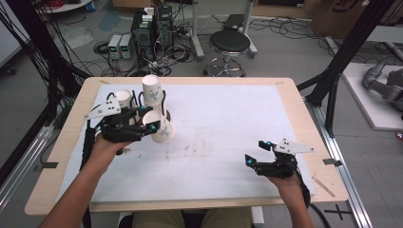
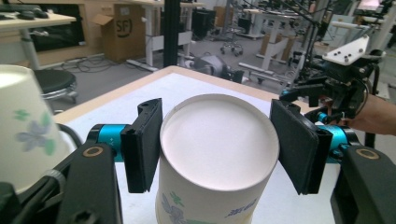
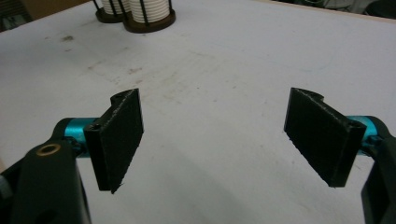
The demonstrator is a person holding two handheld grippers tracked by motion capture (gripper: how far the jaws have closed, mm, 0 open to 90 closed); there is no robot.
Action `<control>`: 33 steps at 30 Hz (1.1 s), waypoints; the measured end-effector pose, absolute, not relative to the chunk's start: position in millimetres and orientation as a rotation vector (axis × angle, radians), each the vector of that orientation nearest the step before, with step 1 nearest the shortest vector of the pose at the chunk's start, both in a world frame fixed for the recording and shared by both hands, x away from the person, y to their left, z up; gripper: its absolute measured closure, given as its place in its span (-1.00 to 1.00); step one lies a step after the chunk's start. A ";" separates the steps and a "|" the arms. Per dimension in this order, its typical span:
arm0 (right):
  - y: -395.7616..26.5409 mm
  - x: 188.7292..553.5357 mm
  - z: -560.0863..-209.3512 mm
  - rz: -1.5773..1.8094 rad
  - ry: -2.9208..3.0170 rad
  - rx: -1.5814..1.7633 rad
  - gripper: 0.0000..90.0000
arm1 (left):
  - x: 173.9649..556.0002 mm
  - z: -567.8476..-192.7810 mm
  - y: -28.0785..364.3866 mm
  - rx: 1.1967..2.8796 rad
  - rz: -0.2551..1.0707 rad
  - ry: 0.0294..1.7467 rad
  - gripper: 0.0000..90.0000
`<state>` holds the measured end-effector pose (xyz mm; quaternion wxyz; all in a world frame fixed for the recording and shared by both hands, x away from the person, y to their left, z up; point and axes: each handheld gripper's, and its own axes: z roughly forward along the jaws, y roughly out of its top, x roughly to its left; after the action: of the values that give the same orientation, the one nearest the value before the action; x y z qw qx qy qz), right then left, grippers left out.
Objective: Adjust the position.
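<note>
A white paper cup (image 1: 160, 127) with a blue-green flower print hangs tilted above the white mat, and my left gripper (image 1: 151, 125) is shut on it. In the left gripper view the cup (image 2: 212, 191) sits between the two black jaws of the left gripper (image 2: 218, 144), which press its sides, with its round white end toward the camera. My right gripper (image 1: 255, 153) is open near the mat's front right. In its own view the right gripper (image 3: 212, 135) has its jaws wide apart over bare mat.
Two wire holders with stacked cups stand at the back left: a tall stack (image 1: 152, 91) and a lower one (image 1: 123, 98); the holders' bases (image 3: 135, 16) appear far off. The white mat (image 1: 228, 118) covers a wooden table. A stool (image 1: 229, 45) and cables lie beyond.
</note>
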<state>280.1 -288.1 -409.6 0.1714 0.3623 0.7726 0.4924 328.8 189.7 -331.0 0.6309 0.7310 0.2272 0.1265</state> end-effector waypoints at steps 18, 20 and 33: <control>-243.2 289.3 -397.5 1.517 2.366 0.794 -0.55 | 320.9 -351.7 146.8 1.747 0.214 0.436 -0.18; -237.7 291.1 -395.5 1.526 2.379 0.769 -0.55 | 320.0 -352.5 142.0 1.749 0.200 0.425 -0.18; -200.5 305.1 -391.9 1.571 2.493 0.584 -0.55 | 316.4 -359.7 120.4 1.785 0.146 0.375 -0.18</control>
<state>305.1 -200.5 -391.9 0.0686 0.1940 0.8279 0.5217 316.4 120.4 -359.7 0.6097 0.7732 0.1623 0.0632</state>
